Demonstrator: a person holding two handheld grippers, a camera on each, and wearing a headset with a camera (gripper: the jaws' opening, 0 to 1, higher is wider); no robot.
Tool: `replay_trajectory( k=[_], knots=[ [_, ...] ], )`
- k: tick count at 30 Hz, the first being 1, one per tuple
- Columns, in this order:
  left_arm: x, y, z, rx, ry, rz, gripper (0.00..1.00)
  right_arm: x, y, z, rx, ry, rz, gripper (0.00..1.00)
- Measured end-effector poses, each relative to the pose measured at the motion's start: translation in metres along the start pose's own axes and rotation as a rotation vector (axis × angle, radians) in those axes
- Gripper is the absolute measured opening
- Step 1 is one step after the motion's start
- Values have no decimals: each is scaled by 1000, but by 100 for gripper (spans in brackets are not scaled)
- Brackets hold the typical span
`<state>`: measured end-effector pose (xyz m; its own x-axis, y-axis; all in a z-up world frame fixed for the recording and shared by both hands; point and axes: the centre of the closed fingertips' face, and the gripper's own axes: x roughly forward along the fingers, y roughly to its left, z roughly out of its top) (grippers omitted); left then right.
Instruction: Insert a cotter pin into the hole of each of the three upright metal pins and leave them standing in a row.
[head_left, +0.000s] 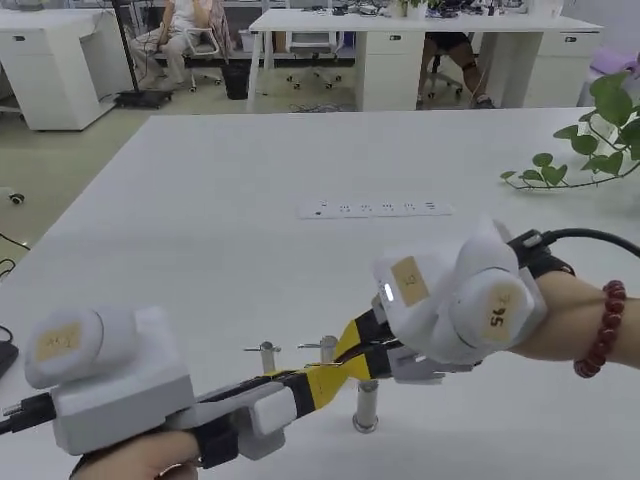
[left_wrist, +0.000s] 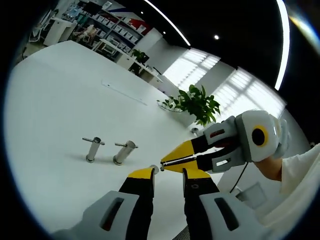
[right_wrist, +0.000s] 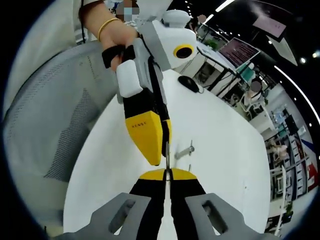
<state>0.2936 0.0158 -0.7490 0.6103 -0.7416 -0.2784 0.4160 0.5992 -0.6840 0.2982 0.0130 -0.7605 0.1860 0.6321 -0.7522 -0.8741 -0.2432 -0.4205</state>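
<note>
Nearest of all is the left gripper (head_left: 338, 377), its blocky white plastic housing coming in from 7 o'clock in the head view, with black arms tapering to yellow wedge tips. Those tips stand apart, bare table showing between them in the left gripper view. The rounded top of the third pin (head_left: 367, 405) sits right at the inner edge of one tip; whether they touch I cannot tell. That pin is a short, shiny steel cylinder, standing upright at about 5 o'clock from the other two.

From 3 o'clock the right gripper (head_left: 347, 350) reaches in, glossy and rounded. Its yellow tips are pressed together on a cotter pin (right_wrist: 167, 152), a thin bright sliver of wire poking out of them just beside the left gripper's tips. Both sets of jaws crowd in just above the third pin in the head view.

Up at 10 and 11 o'clock from it stand the first pin (head_left: 267, 357) and the second pin (head_left: 327, 349). Each is upright, with a thin metal piece through its top sticking out sideways.

Everything rests on a matte white table (head_left: 200, 220). At 12 o'clock, well apart from the pins, lies a flat white power strip (head_left: 375, 209). At 2 o'clock a leafy green sprig (head_left: 590, 140) trails over the table edge. A dark red beaded bracelet (head_left: 603, 328) circles the wrist behind the right gripper. Farther back stand white desks (head_left: 400, 45).
</note>
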Motion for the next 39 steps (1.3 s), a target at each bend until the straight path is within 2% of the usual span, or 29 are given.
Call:
replay_trajectory(
  k=[5,13,19,24,32,39],
  knots=[
    [0,5,1,-24,-11,25,9,1,3,5,-12,-7,2,3],
    [1,8,-3,-7,3,37,2,3,6,6,-7,-14,1,3],
    [2,7,-3,12,6,34,1,3,5,5,-2,-10,-4,3],
    [2,7,-3,67,10,31,1,2,6,5,18,-16,-3,3],
    [3,7,0,112,10,33,0,1,4,5,67,-41,-6,4],
    [2,10,3,188,9,54,0,-1,2,5,116,-64,-7,9]
  ],
)
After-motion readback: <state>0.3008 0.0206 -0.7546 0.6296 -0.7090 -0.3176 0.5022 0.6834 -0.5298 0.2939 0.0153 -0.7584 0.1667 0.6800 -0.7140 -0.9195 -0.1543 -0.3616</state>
